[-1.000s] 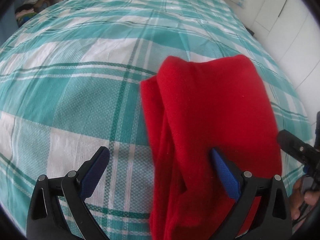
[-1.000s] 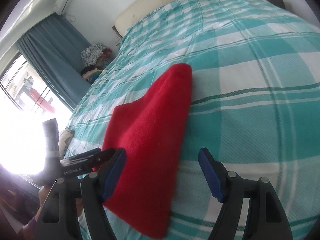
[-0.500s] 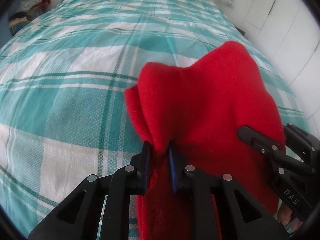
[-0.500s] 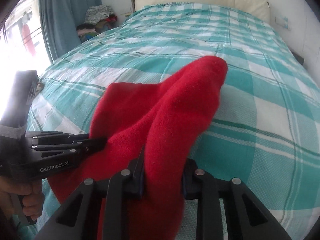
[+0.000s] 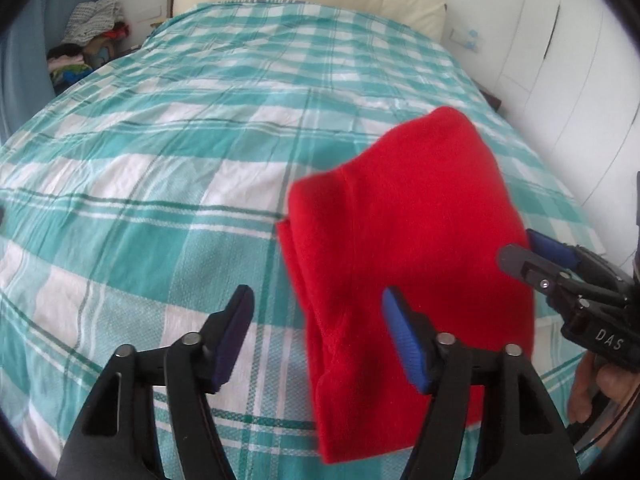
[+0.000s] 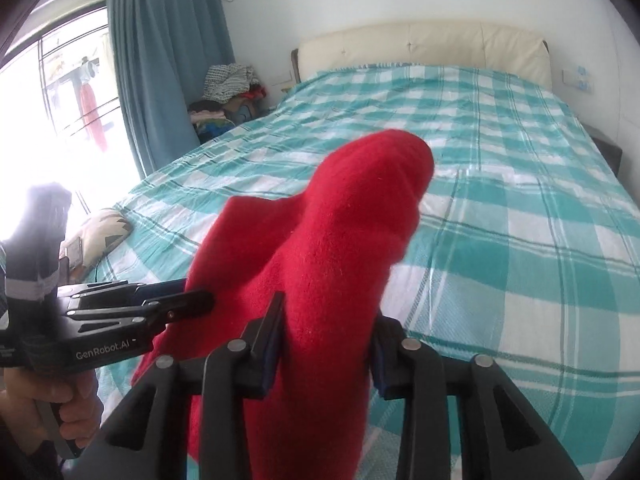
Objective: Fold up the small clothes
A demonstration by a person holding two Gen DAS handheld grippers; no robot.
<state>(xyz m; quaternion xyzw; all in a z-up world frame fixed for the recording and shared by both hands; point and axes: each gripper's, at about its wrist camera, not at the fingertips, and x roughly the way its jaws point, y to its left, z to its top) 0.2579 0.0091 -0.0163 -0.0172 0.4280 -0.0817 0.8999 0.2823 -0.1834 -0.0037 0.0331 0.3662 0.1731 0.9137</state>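
A red fleece garment [image 5: 408, 240] hangs folded above the teal plaid bed [image 5: 160, 160]. My left gripper [image 5: 320, 340] is open, its right finger [image 5: 404, 340] in front of the cloth, holding nothing. My right gripper [image 6: 326, 344] is shut on a thick fold of the red garment [image 6: 332, 248] and holds it up off the bed. The right gripper also shows at the right edge of the left wrist view [image 5: 560, 272]. The left gripper shows at the left of the right wrist view [image 6: 176, 300], its tips against the cloth's edge.
The bed's cream headboard [image 6: 424, 48] is at the far end. A pile of clothes [image 6: 228, 92] sits by the blue curtain [image 6: 168, 72] at the far left. A patterned cushion [image 6: 100, 232] lies off the left side. White wardrobe doors [image 5: 568, 80] stand on the right.
My left gripper has opened and let go of the red garment. My right gripper stays shut on it and has lifted it higher.
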